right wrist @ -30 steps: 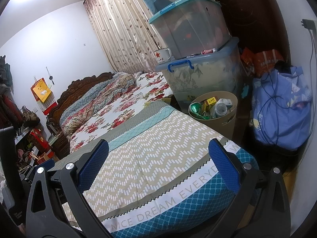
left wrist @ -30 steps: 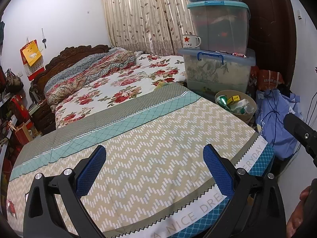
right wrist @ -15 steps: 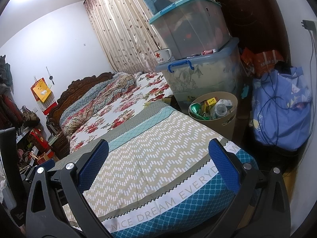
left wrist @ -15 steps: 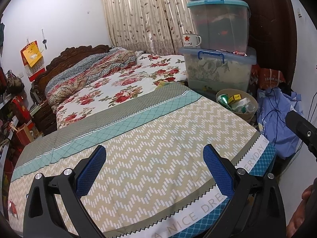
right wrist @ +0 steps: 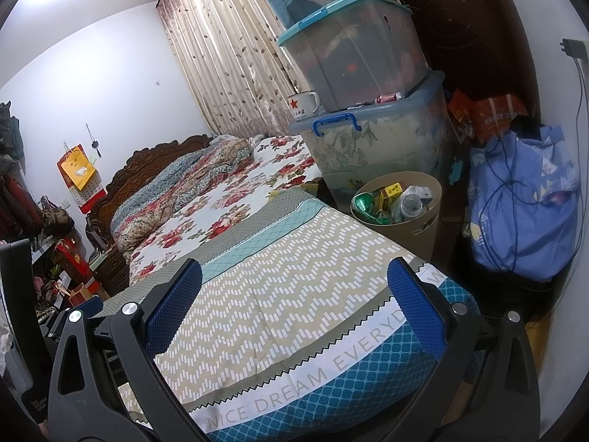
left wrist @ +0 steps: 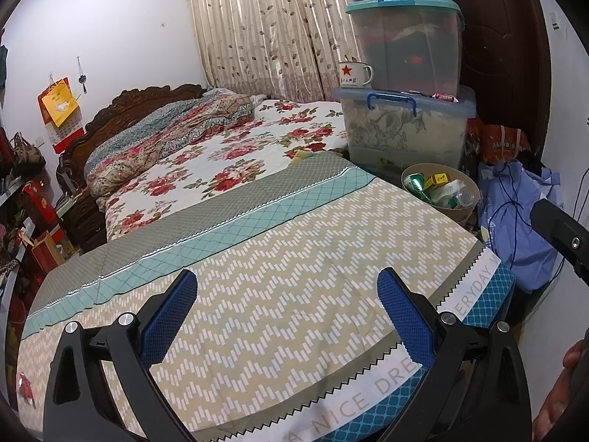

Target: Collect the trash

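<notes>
Two hand-held grippers hang over the foot of a made bed, both empty. The left gripper point(left wrist: 287, 294) has its blue pads spread wide above the zigzag quilt point(left wrist: 276, 276), and the right gripper point(right wrist: 294, 287) is parted just as wide over the quilt's lettered blue border; nothing sits between either pair of fingers. At the lower right edge of the left wrist view, part of a hand point(left wrist: 563, 386) shows.

The quilt itself shows no litter. Just beyond its far right corner, on the floor, stands a round tan wastebasket point(right wrist: 430, 232), already loaded with a green can point(right wrist: 362, 202), a yellow carton point(right wrist: 390, 193), a clear plastic bottle point(right wrist: 410, 204) and other scraps. A blue cloth bundle point(right wrist: 522, 213) slumps beside it, wrapped in dark cord.

Behind the basket rises a stack of clear storage bins point(left wrist: 405, 125), with a white enamel mug point(left wrist: 353, 73) bearing a red star perched on the lowest lid. Farther back lie the floral bedspread point(left wrist: 235, 162), a carved wooden headboard point(left wrist: 147, 99) and leaf-print curtains point(left wrist: 265, 25).

Judging by the full basket and bare bed, collection looks nearly finished, or a search for leftovers is under way. The next move would call for scanning the floor and bedside for stray items, then lowering one parted gripper squarely over whatever turns up.
</notes>
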A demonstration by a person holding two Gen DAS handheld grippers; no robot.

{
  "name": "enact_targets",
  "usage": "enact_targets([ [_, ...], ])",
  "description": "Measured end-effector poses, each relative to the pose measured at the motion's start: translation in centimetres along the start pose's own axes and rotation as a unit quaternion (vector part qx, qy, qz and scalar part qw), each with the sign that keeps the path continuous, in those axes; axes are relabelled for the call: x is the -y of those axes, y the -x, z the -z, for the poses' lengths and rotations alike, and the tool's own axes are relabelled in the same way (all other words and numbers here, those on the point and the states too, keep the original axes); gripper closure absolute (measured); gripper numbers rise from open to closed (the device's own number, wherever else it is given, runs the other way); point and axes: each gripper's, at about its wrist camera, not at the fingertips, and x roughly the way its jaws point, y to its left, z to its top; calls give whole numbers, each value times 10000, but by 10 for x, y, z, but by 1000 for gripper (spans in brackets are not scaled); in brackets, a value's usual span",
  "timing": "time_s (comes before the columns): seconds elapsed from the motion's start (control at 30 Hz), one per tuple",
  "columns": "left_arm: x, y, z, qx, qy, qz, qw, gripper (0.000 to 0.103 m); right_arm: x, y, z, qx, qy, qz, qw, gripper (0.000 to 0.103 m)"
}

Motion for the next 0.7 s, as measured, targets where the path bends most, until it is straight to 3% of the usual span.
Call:
enact_targets([
  [0.7, -1, 0, 1, 1, 2, 2, 10000, 9, 1, -1, -1, -9, 8, -6, 10000, 3],
])
